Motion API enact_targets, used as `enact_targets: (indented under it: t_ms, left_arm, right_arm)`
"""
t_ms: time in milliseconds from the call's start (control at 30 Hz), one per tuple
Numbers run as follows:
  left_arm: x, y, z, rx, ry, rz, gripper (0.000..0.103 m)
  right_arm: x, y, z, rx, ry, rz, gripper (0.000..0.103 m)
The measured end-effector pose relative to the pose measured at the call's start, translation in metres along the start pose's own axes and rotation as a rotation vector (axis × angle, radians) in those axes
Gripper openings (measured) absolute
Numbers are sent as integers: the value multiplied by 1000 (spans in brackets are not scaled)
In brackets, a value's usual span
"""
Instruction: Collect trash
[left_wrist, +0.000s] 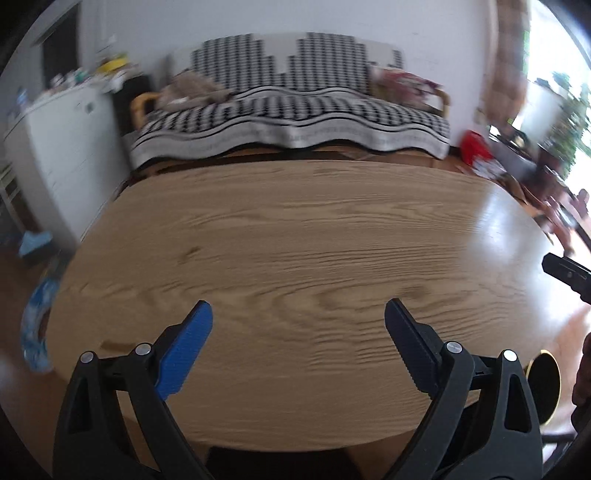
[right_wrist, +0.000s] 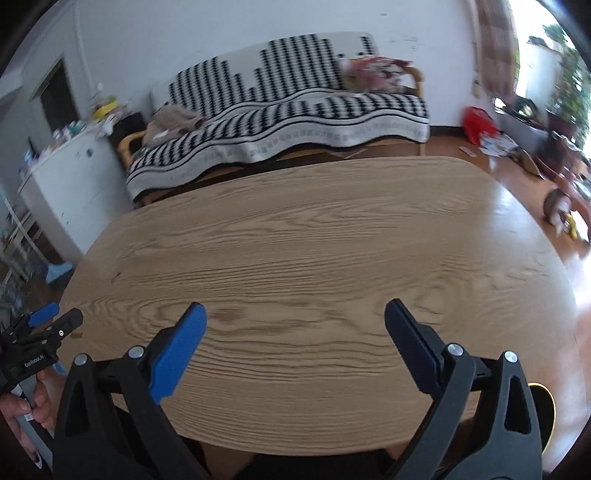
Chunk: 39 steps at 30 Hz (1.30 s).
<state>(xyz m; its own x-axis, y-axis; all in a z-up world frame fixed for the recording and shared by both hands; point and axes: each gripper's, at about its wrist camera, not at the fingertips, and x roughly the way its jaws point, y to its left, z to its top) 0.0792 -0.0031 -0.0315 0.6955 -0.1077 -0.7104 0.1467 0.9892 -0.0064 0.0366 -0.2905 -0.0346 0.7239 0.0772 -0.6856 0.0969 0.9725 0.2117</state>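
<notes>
My left gripper is open and empty above the near edge of a bare oval wooden table. My right gripper is also open and empty above the same table. The right gripper's tip shows at the right edge of the left wrist view; the left gripper shows at the left edge of the right wrist view. No trash lies on the tabletop. A round black bin with a gold rim stands by the table's near right edge, also in the right wrist view.
A sofa with a black-and-white blanket stands behind the table. A white cabinet is at the left. A blue-white plastic bag lies on the floor left. A red bag and scattered clutter lie on the floor right.
</notes>
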Motion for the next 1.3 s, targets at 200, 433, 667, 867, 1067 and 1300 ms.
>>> enact_targets:
  t_ms: [200, 433, 667, 867, 1067, 1300]
  left_arm:
    - [-2, 53, -15, -67, 12, 47, 91]
    - [0, 69, -18, -92, 10, 40, 91]
    - [-3, 68, -18, -88, 6, 29, 91]
    - [-4, 67, -17, -88, 3, 32, 91]
    - [-4, 67, -17, -88, 3, 34, 91]
    - [-5, 67, -16, -87, 6, 36, 91]
  right_arm:
    - [17, 43, -3, -60, 31, 13, 94]
    - [17, 49, -6, -71, 38, -4, 94]
    - [10, 41, -7, -71, 31, -19, 94]
    - [8, 39, -7, -67, 30, -23, 94]
    - [6, 38, -7, -71, 27, -22, 94]
    - [5, 37, -8, -71, 27, -22, 94]
